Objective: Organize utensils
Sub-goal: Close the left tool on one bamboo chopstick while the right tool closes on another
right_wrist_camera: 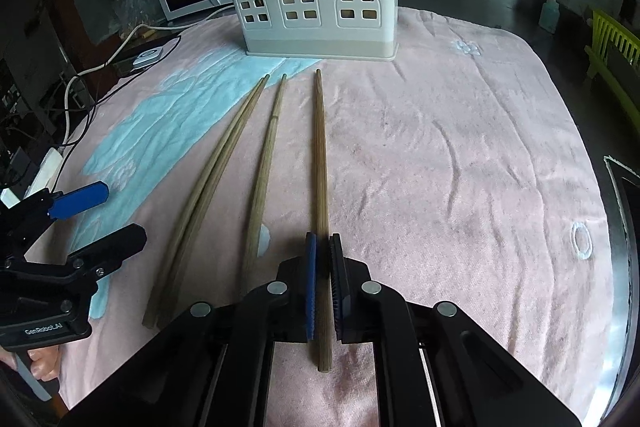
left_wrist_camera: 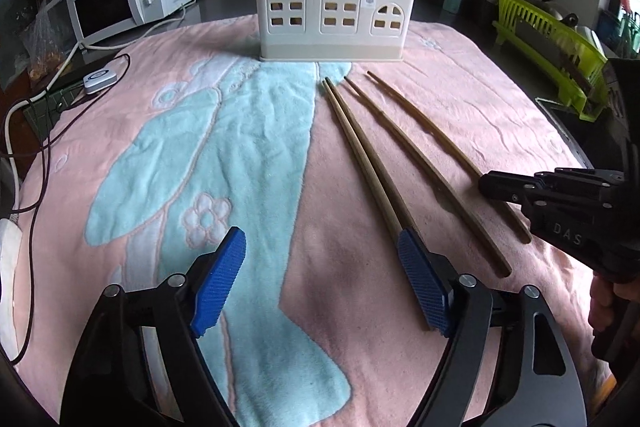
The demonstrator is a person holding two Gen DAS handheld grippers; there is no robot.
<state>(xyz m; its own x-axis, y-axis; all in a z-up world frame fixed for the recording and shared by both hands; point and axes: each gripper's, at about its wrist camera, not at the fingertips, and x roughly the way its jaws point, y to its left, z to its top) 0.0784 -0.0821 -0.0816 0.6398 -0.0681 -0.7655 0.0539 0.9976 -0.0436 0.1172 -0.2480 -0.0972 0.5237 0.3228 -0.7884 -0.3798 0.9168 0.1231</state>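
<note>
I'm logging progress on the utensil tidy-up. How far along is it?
Done: several chopsticks stand in the holder. In hand: the right gripper is shut on the rightmost chopstick. Left: three chopsticks lie on the towel; the open left gripper holds nothing.

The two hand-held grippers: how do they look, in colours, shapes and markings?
Both are black linkage frames with silver round pivot pins and ribbed blue pads on the fingers. The left hand-held gripper bears "GenRobot.AI" in white on its body; the right hand-held gripper bears raised letters "DAS". No cables or sleeves show.
</note>
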